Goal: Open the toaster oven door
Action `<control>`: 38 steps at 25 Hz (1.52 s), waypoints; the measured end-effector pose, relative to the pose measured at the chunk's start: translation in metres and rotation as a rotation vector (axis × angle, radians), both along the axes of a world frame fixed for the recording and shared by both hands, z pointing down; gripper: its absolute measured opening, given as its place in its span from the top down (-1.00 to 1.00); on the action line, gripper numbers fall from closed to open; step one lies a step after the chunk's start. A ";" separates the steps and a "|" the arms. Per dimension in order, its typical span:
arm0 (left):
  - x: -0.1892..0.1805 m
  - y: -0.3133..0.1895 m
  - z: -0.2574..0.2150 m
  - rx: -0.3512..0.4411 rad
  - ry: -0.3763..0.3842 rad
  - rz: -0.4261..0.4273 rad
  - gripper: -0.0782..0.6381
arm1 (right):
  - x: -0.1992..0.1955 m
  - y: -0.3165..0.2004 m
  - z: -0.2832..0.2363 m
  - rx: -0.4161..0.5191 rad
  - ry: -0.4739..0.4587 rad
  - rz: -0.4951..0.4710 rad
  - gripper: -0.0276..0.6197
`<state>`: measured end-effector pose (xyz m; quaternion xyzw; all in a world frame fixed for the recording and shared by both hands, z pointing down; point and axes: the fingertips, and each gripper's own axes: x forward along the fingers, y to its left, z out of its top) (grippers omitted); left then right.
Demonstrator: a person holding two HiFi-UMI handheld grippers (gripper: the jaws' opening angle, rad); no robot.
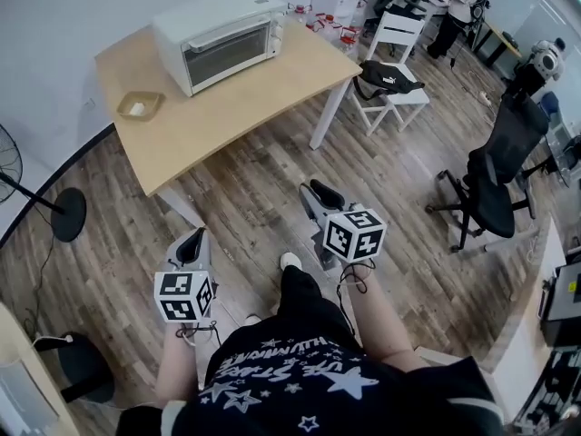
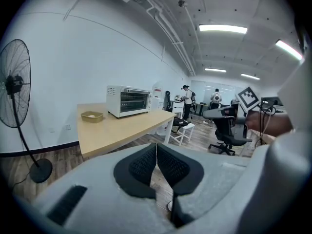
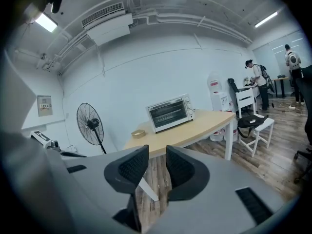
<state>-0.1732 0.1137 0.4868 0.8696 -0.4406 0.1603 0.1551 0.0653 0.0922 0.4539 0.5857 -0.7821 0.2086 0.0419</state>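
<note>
A white toaster oven stands at the back of a light wooden table, its glass door closed. It also shows in the left gripper view, toaster oven, and in the right gripper view, toaster oven. Both grippers hang over the floor, well short of the table. My left gripper has its pads together with nothing between them. My right gripper stands open with a clear gap and holds nothing.
A small tan dish sits on the table's left end. A standing fan is at the left wall. A white chair with a black bag and a black office chair stand to the right. People work at far desks.
</note>
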 end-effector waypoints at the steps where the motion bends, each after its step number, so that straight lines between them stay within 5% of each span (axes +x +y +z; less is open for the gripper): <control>1: 0.004 -0.008 0.001 -0.001 -0.005 -0.007 0.72 | 0.004 -0.010 0.002 -0.004 -0.005 -0.008 0.53; 9: 0.052 -0.066 0.003 -0.011 -0.076 -0.052 0.72 | 0.038 -0.098 0.017 -0.067 -0.052 -0.116 0.24; 26: 0.105 -0.159 -0.009 -0.014 -0.069 -0.279 0.72 | 0.102 -0.216 0.019 -0.110 -0.074 -0.272 0.18; 38: 0.085 -0.224 -0.025 0.030 -0.066 -0.337 0.72 | 0.096 -0.275 0.013 -0.105 -0.059 -0.273 0.18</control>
